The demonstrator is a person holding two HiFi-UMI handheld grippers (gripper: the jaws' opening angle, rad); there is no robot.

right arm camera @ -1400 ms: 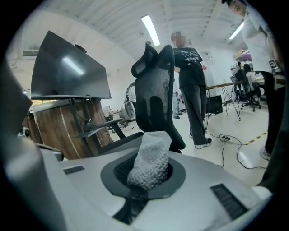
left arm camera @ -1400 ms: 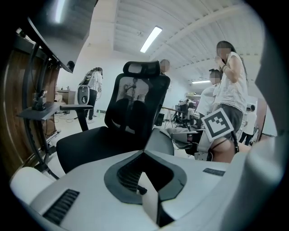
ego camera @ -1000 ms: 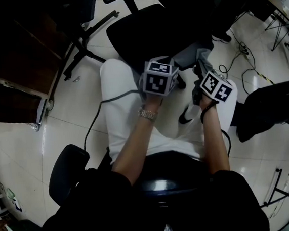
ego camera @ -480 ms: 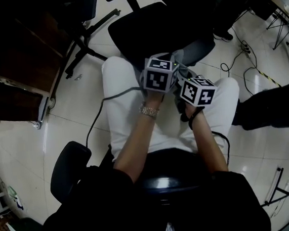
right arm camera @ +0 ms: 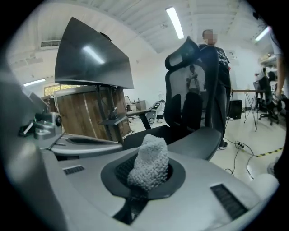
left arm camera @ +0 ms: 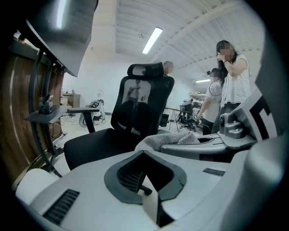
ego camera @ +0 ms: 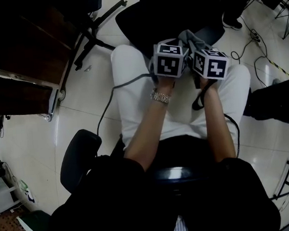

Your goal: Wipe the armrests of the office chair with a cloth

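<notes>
Right gripper view: my right gripper [right arm camera: 145, 182] clenched on cloth [right arm camera: 150, 162], wad upright, ready for wiping. Beside it my left gripper [left arm camera: 145, 182] closed, empty, likely steadying. Office chair [right arm camera: 198, 90] ahead; armrest [right arm camera: 135, 112] well apart, untouched.

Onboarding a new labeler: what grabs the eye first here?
The pale nubby cloth pinched in the right tool, dead centre of its view. In the head view both tools sit side by side above the person's white trousers, the left tool shut on nothing. Straight ahead stands a black office chair.
</notes>
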